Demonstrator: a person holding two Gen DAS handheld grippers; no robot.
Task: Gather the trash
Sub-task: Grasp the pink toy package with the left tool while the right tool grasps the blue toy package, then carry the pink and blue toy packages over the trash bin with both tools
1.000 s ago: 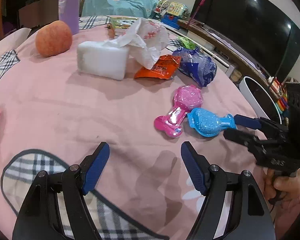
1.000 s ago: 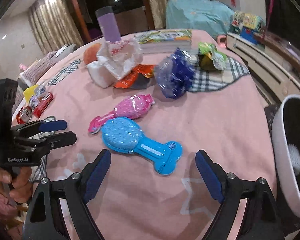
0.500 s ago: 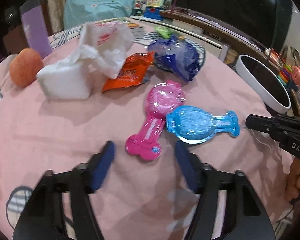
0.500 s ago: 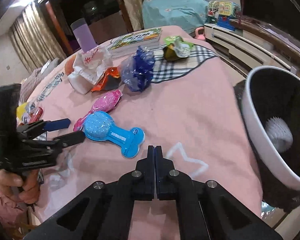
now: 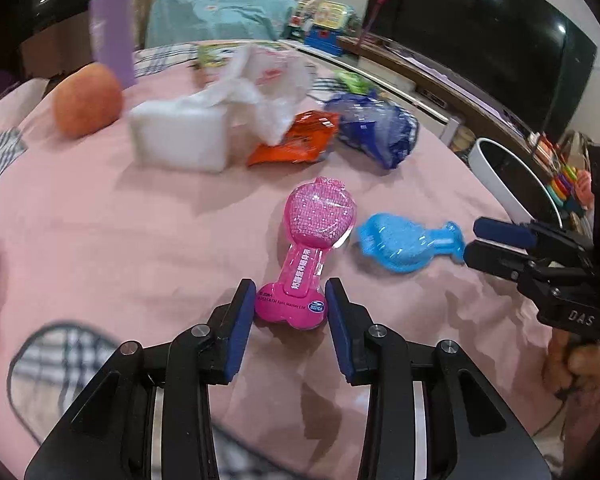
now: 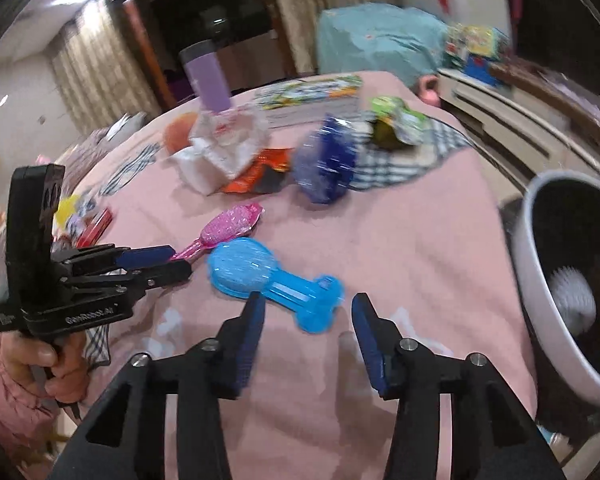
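Observation:
A pink bone-shaped packet (image 5: 320,216) lies on the pink tablecloth, with a blue one (image 5: 400,240) to its right. My left gripper (image 5: 290,320) has the pink packet's near end between its jaws. The jaws are closing and the pads sit right at the packet's sides without clearly pressing. From the right wrist view, the left gripper (image 6: 172,262) sits low at the pink packet (image 6: 232,224). My right gripper (image 6: 308,324) is opening over the near end of the blue packet (image 6: 252,272) and holds nothing. It also enters the left wrist view as the right gripper (image 5: 480,242).
A white bin (image 6: 540,264) with a pale crumpled thing inside stands off the table's right edge. Farther back lie a white block under a plastic bag (image 5: 180,140), an orange wrapper (image 5: 296,144), a blue bag (image 5: 376,132), an orange fruit (image 5: 88,100) and a purple cup (image 5: 112,48).
My left gripper moved forward to the pink packet and narrowed its jaws around its end. My right gripper shut, then reopened near the blue packet's end.

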